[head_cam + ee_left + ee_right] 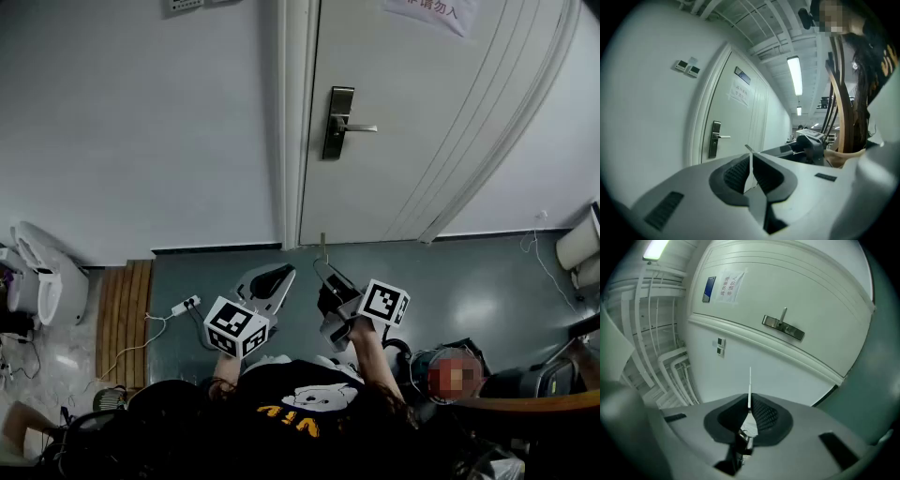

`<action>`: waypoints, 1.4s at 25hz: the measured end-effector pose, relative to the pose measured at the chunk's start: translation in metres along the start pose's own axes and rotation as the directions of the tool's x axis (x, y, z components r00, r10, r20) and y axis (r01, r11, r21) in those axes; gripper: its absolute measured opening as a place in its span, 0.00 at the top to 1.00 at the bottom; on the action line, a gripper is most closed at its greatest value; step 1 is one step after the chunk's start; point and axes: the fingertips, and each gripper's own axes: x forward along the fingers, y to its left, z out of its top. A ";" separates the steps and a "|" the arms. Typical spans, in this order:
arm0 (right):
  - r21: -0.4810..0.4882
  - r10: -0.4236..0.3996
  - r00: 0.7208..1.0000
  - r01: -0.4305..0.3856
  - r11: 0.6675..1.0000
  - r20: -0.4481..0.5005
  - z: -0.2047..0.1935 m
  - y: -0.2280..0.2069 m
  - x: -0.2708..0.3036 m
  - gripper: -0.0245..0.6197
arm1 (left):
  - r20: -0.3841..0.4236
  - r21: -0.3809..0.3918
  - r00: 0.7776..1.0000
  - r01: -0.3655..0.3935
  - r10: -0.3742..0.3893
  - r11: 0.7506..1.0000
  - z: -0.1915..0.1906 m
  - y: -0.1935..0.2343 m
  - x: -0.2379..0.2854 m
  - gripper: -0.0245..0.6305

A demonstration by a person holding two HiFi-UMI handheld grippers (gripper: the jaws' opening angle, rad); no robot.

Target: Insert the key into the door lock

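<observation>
While the right gripper (750, 408) is clenched on the thin silver metal key (750, 380), whose blade sticks out edge-on past the jaw tips, the key is well apart from the dark rectangular metal door lock (337, 122) with its silver lever handle. In the head view the key lies below the lock, over the grey-green floor (469, 281). The left gripper (750, 161) has its jaws pressed together on nothing, also well short of the lock on the white panelled door (422, 122).
</observation>
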 end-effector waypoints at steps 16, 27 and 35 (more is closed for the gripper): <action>0.021 -0.010 1.000 0.009 1.000 0.013 -0.012 -0.004 0.017 0.93 | -0.013 0.006 1.000 0.022 -0.022 1.000 -0.004 0.011 -0.011 0.93; 0.009 -0.039 0.999 0.038 0.999 0.016 -0.004 -0.017 0.028 0.93 | -0.013 -0.034 0.997 0.073 -0.073 0.997 -0.019 0.027 0.005 0.93; 0.052 -0.051 0.999 0.050 0.997 0.018 0.042 -0.059 0.040 0.93 | -0.026 -0.059 0.998 0.061 -0.063 0.996 -0.022 0.050 0.061 0.93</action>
